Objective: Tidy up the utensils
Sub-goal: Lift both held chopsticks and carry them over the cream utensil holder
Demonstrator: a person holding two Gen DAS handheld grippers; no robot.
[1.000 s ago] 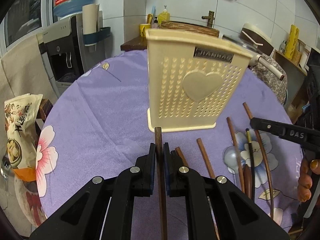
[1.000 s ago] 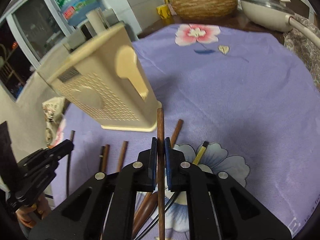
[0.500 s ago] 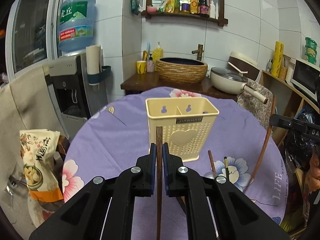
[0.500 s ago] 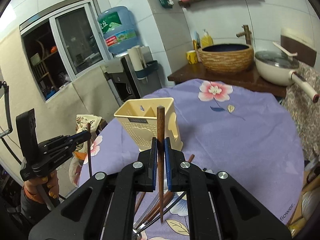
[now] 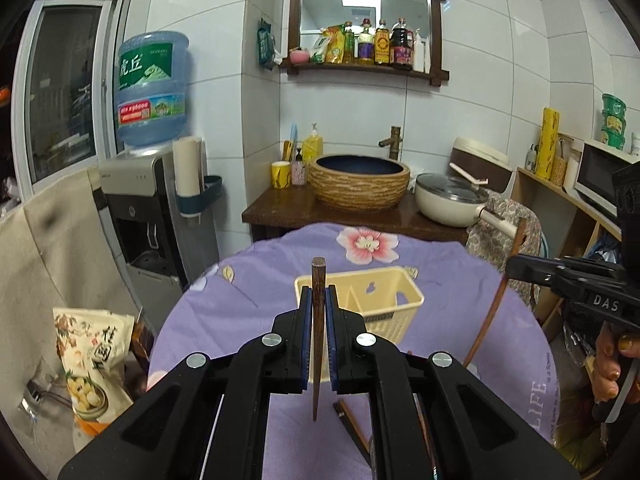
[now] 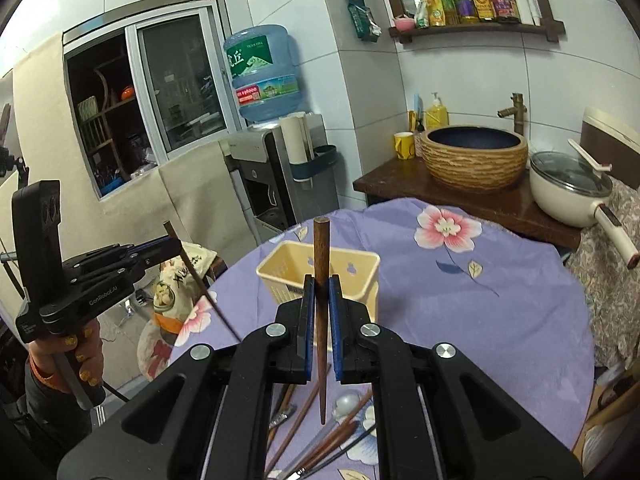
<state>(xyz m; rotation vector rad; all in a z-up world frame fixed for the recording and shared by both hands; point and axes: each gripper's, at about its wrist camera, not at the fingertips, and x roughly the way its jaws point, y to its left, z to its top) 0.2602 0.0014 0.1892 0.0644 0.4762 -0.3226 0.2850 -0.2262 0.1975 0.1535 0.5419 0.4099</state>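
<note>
A cream plastic utensil holder (image 5: pixel 372 300) with two compartments stands on the purple flowered tablecloth (image 5: pixel 256 292); it also shows in the right wrist view (image 6: pixel 320 268). My left gripper (image 5: pixel 319 300) is shut on a dark wooden chopstick (image 5: pixel 317 344), held upright high above the table, short of the holder. My right gripper (image 6: pixel 321 292) is shut on another wooden chopstick (image 6: pixel 321 320), also upright above the table. Each gripper shows in the other's view, the right one (image 5: pixel 516 268) and the left one (image 6: pixel 176 246). Several loose chopsticks and utensils (image 6: pixel 320 432) lie on the cloth below.
A water dispenser (image 5: pixel 156 208) stands left of the table. A wooden counter behind holds a woven basin (image 5: pixel 360 180) and a white pan (image 5: pixel 452 200). A snack bag (image 5: pixel 88 360) sits at the left, below the table edge. A microwave shelf (image 5: pixel 600 176) is on the right.
Both grippers have risen high above the table with their chopsticks, from just above the cloth. The holder now looks small and lies below and ahead.
</note>
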